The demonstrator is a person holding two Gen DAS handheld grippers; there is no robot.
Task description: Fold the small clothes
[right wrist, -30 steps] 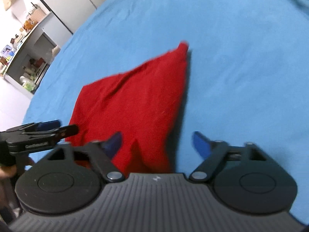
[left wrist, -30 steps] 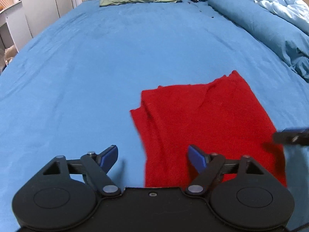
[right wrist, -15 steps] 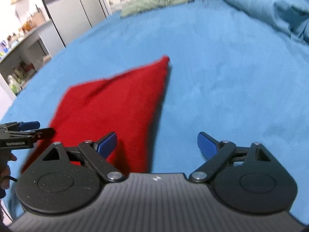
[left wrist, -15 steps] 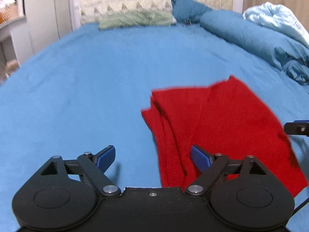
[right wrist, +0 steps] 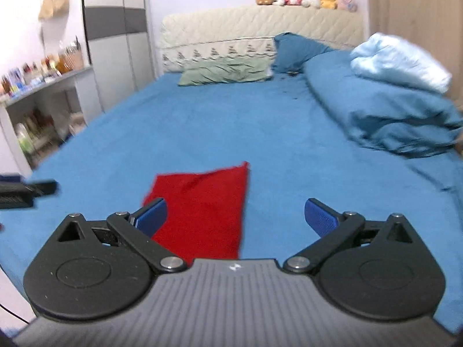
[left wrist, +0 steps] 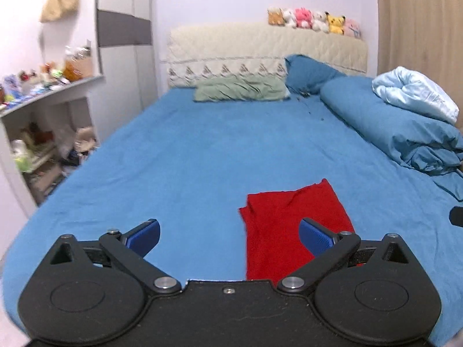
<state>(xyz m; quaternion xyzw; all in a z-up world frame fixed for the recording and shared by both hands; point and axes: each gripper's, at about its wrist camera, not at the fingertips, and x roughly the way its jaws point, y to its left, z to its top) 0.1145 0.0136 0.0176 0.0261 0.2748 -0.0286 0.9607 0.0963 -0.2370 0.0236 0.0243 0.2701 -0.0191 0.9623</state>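
Note:
A folded red cloth (left wrist: 283, 225) lies flat on the blue bed sheet (left wrist: 188, 167) near the bed's front edge. It also shows in the right wrist view (right wrist: 202, 208). My left gripper (left wrist: 228, 235) is open and empty, raised above the bed, with the cloth under its right finger. My right gripper (right wrist: 235, 215) is open and empty, with the cloth under its left finger. The left gripper's tip (right wrist: 26, 190) shows at the left edge of the right wrist view. The right gripper's tip (left wrist: 457, 216) shows at the right edge of the left wrist view.
A rolled blue duvet (left wrist: 405, 133) with a pale blue blanket (left wrist: 413, 92) lies along the bed's right side. A green pillow (left wrist: 240, 88) and a blue pillow (left wrist: 309, 73) lie at the headboard. Cluttered shelves (left wrist: 43, 133) stand left of the bed.
Both grippers have lifted and tilted up away from the red cloth, so the headboard and wall have come into view. The cloth stays flat on the bed.

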